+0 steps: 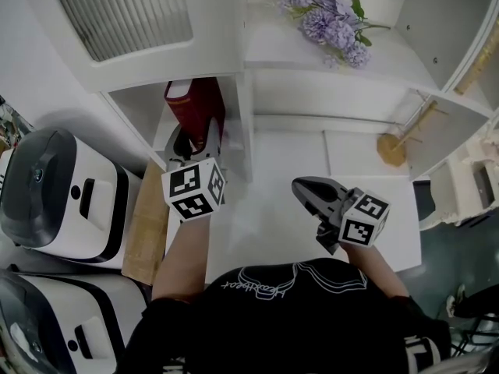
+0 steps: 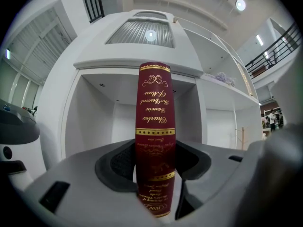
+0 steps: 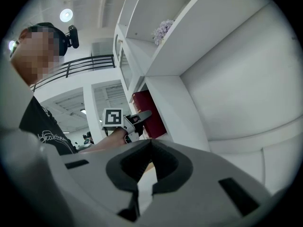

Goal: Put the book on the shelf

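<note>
A dark red book [image 1: 196,104] with gold lettering on its spine [image 2: 155,126] stands upright in the mouth of the white shelf's [image 1: 248,92] lower left compartment. My left gripper [image 1: 195,140] is shut on the book's lower spine, its jaws pressing from both sides. In the right gripper view the book [image 3: 149,113] shows beside the shelf's divider, with the left gripper [image 3: 139,118] on it. My right gripper [image 1: 304,187] hangs over the white counter, jaws shut with nothing between them [image 3: 150,143].
Purple flowers [image 1: 331,15] lie on the upper shelf board. A wooden stand [image 1: 398,142] sits in the right compartment. Two white and grey appliances [image 1: 58,197] stand at the left, next to a wooden board [image 1: 148,224].
</note>
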Demonstrator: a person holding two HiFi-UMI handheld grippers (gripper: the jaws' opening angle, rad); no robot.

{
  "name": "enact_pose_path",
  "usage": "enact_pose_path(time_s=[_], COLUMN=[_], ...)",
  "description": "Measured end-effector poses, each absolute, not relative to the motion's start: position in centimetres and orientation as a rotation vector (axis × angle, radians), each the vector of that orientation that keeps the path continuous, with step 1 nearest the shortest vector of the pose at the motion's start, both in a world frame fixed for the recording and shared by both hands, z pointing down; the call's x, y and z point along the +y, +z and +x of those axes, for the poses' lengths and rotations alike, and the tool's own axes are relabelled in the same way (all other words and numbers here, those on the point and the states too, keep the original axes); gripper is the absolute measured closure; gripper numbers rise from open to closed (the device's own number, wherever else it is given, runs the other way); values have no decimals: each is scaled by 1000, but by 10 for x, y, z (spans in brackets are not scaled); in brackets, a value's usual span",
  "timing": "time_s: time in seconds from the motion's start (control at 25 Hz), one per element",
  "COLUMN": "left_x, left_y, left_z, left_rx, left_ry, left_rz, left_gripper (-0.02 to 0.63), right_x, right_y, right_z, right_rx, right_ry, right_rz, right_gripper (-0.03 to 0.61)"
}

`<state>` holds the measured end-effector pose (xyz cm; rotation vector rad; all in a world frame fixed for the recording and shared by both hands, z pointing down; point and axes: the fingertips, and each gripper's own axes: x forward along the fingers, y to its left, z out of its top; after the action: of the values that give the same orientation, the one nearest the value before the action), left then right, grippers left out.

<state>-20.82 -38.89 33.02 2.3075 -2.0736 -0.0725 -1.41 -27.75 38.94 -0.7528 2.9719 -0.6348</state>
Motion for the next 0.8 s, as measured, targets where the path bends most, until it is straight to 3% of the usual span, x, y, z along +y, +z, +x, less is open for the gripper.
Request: enact_pose_path(time_s=[0.8], left_x=[-446], left_y=[336], left_z=[-211], left_rx=[-2072], left_ry=[-5], left_rz=[2331], left_gripper=[403], right_x=[-291], right_y=[398], right_z=[-20], right_rx=[2980], right_ry=[-667], right_rz=[-755], right_gripper=[572])
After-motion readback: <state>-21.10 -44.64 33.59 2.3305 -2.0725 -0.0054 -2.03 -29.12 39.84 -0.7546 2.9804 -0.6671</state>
